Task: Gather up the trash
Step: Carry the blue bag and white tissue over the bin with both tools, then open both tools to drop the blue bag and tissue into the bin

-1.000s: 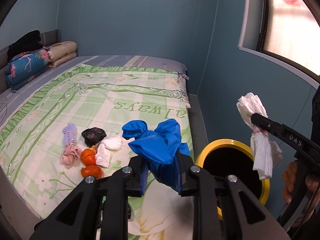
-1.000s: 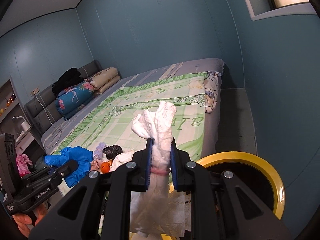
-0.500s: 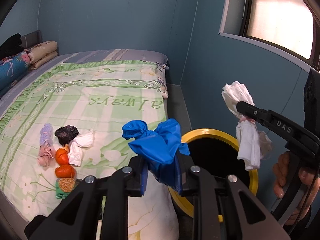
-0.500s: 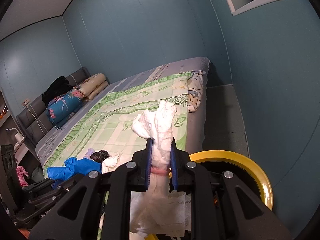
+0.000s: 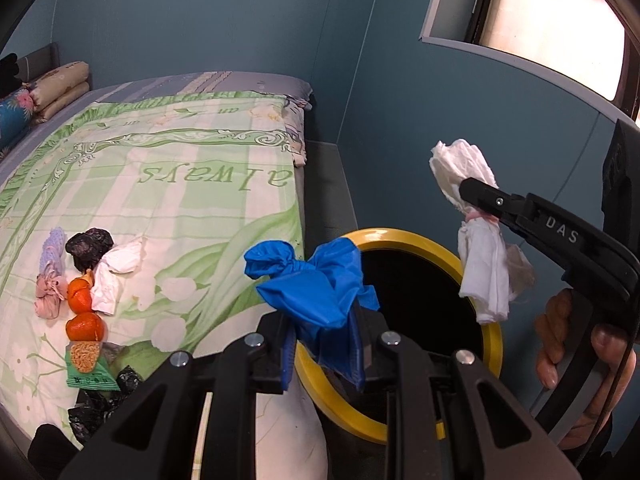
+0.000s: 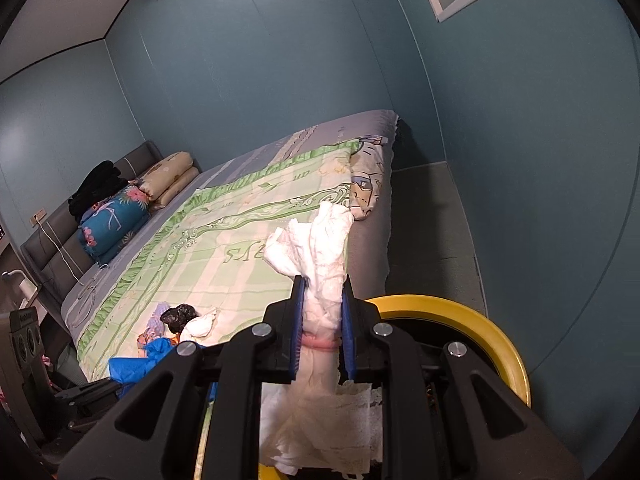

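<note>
My left gripper (image 5: 326,346) is shut on a crumpled blue plastic bag (image 5: 316,284), held over the near rim of a yellow-rimmed bin (image 5: 420,236) with a dark inside. My right gripper (image 6: 322,334) is shut on a twisted white tissue wad (image 6: 320,248). In the left wrist view that tissue wad (image 5: 480,264) hangs over the bin's right side, with a person's hand (image 5: 580,340) on the handle. More trash lies on the bed: orange peels (image 5: 82,312), white tissue (image 5: 114,272), a black lump (image 5: 88,242), a pink wad (image 5: 50,288), a green wrapper (image 5: 86,362).
The bed with a green patterned quilt (image 5: 180,184) fills the left. Pillows (image 6: 168,178) and a headboard (image 6: 52,236) stand at its far end. Blue walls close in behind and to the right, with a window (image 5: 552,20) above. A narrow floor strip (image 6: 428,232) runs beside the bed.
Both grippers have swung right and dipped toward the bin. The bin's opening now sits larger and closer under the blue bag and the tissue. Both grips hold unchanged.
</note>
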Demonstrator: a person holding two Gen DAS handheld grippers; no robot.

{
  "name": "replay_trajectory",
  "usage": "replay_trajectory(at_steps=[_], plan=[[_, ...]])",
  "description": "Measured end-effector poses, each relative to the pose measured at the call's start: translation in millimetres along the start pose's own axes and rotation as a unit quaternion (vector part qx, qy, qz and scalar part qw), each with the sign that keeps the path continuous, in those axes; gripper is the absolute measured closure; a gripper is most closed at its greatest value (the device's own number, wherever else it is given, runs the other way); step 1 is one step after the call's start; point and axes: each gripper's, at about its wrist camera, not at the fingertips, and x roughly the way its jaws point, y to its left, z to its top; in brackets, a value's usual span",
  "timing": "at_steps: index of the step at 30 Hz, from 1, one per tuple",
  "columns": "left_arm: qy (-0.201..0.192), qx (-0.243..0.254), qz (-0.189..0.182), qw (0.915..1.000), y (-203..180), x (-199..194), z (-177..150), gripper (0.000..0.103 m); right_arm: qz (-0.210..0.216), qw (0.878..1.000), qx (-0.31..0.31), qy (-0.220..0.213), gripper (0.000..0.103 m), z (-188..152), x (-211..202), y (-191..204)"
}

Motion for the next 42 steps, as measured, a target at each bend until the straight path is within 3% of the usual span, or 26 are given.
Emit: replay_trajectory(at_steps=[27, 30, 33, 37, 40, 42], plan=[[0.042, 0.026, -0.02, 0.9986, -24.9, 42.9, -10.7, 0.08, -0.018, 0.999, 0.024, 0.024, 0.086, -13.7, 37.9, -8.7], [0.04, 0.025, -0.023, 0.9986, -25.9, 41.9, -11.6, 0.074, -0.019, 0.999, 0.03, 0.024, 0.084, -14.2, 38.5, -11.8], [0.034, 0.028, -0.02, 0.9988, -27.1, 39.5, -12.6, 0.064, -0.023, 0.999, 0.039, 0.02, 0.072, -15.6, 37.3, -15.0], [0.022, 0.024, -0.014, 0.9994, -25.7, 34.2, -12.7, 0.045, -0.026, 0.999, 0.045, 0.013, 0.068, -14.3, 34.1, -19.0], [0.009, 0.014, -0.005, 0.9999, -19.2, 26.8, -11.7, 0.027, -0.024, 0.998, 0.049, 0.004, 0.058, -13.5, 30.9, -21.3], [-0.002, 0.005, 0.003, 1.0, -12.3, 20.5, -11.4, 0.021, -0.02, 0.999, 0.05, -0.001, 0.052, -13.2, 29.0, -22.4]])
